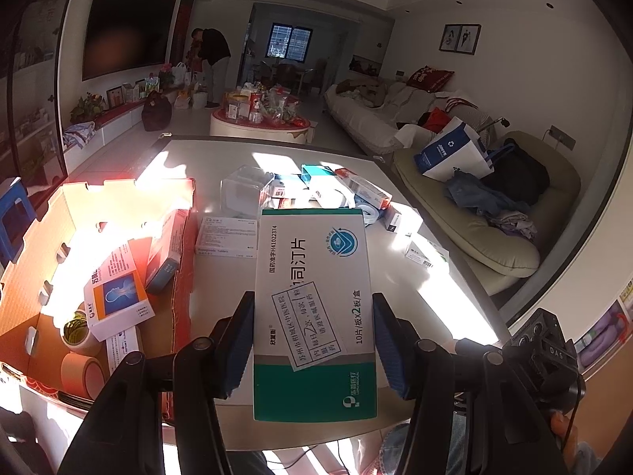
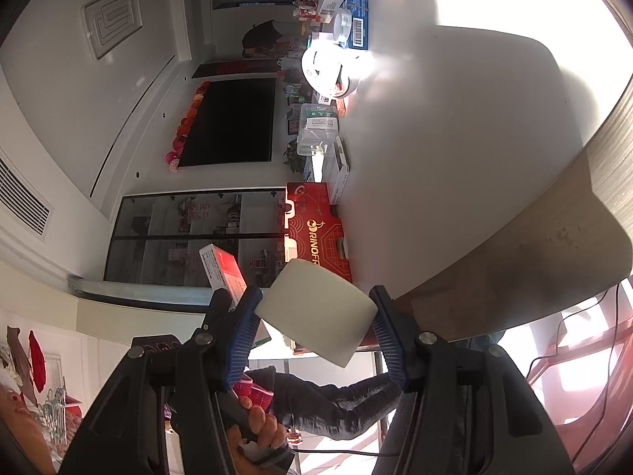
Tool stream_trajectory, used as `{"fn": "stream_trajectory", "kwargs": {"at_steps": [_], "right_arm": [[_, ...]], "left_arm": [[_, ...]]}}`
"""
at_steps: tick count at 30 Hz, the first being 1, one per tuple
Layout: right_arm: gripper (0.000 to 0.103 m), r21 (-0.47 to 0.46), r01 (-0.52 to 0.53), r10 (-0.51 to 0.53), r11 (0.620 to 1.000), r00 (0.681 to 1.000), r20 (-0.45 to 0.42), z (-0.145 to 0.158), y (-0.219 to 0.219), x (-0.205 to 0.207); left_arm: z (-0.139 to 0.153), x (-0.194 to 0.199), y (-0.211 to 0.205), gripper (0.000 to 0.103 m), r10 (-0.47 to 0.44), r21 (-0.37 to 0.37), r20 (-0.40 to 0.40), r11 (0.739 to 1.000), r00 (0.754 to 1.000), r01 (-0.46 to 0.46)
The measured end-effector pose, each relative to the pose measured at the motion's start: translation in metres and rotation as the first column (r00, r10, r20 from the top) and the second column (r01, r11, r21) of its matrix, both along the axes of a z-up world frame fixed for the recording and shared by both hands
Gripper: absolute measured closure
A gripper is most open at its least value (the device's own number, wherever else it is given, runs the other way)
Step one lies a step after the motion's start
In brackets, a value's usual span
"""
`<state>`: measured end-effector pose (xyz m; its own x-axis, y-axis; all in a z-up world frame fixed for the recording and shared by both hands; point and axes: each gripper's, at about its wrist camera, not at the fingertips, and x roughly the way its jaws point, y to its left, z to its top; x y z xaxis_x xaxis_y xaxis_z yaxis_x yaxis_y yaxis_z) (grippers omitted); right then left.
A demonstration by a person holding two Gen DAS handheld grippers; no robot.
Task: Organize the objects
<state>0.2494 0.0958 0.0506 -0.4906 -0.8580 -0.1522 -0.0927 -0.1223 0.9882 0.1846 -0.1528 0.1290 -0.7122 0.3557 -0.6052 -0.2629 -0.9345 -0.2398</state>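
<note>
L fingers (image 1: 312, 340) clamp med box (image 1: 314, 308), long axis fwd | R fingers (image 2: 316, 328) clamp white box (image 2: 316, 312), tilted

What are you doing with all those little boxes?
A person is sorting medicine boxes, with tongs in each hand. The left tongs grip a white and green medicine box above the white table. The right tongs grip a plain white box near the table's edge. A red cardboard box on the left already holds a few boxes and tape rolls. More boxes wait further along the table.
</note>
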Motion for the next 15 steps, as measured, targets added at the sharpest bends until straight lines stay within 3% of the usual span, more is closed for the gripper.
{"fn": "stream_trajectory", "kwargs": {"at_steps": [15], "right_arm": [[0.048, -0.003, 0.002, -0.002, 1.0, 1.0, 0.005, -0.0018, 0.0001, 0.0008]], "left_arm": [[-0.0021, -0.0011, 0.0025, 0.042, -0.003, 0.001, 0.01, 1.0, 1.0, 0.003]]}}
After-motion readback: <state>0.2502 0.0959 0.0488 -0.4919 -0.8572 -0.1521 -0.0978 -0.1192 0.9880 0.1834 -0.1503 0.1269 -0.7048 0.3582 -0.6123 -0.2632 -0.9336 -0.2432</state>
